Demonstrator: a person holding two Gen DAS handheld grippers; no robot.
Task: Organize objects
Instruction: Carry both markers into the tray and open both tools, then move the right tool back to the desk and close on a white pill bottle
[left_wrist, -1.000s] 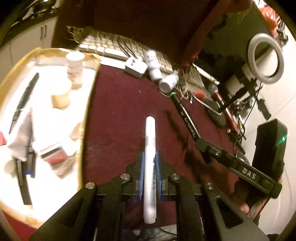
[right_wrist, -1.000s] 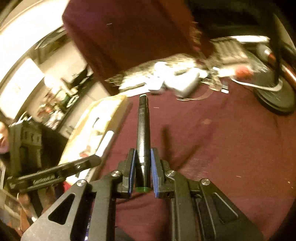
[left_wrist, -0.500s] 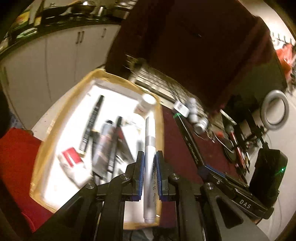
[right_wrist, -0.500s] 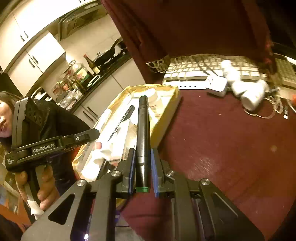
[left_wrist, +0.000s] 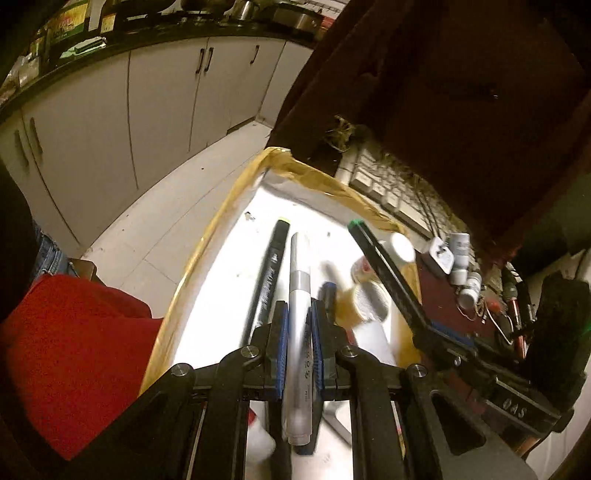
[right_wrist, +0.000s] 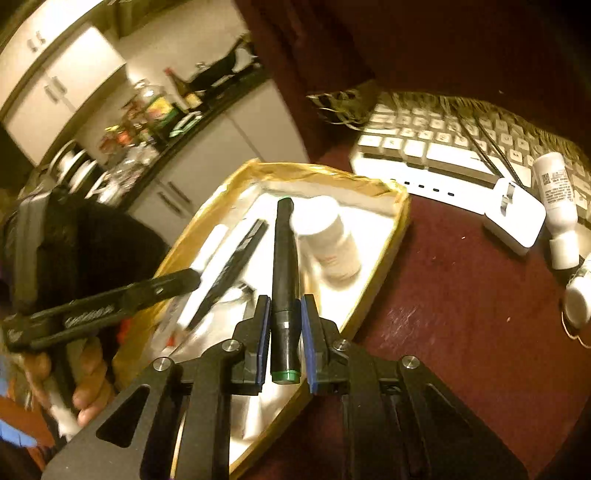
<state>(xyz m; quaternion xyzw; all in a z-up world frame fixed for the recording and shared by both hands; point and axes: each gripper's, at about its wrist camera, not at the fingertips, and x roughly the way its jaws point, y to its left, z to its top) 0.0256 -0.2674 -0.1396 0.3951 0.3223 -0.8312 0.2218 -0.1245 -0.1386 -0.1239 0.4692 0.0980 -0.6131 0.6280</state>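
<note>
My left gripper (left_wrist: 298, 332) is shut on a silver-white marker (left_wrist: 298, 332) and holds it over the gold-rimmed white tray (left_wrist: 236, 188). My right gripper (right_wrist: 284, 325) is shut on a black marker with green ends (right_wrist: 283, 266), which also shows in the left wrist view (left_wrist: 384, 269), and holds it over the same tray (right_wrist: 391, 236). In the tray lie a black marker (left_wrist: 267, 280), a white pill bottle (right_wrist: 328, 240) and other pens. The left gripper also shows in the right wrist view (right_wrist: 192, 275).
A white keyboard (right_wrist: 436, 147), a white charger (right_wrist: 513, 218) and small white bottles (right_wrist: 557, 192) lie on the dark red tabletop (right_wrist: 461, 314) to the right of the tray. White cabinets (left_wrist: 110, 122) and floor lie beyond the table's left edge. A red cloth (left_wrist: 66, 350) is at lower left.
Both grippers have swung left from over the dark red tabletop to over the tray, each still holding its marker.
</note>
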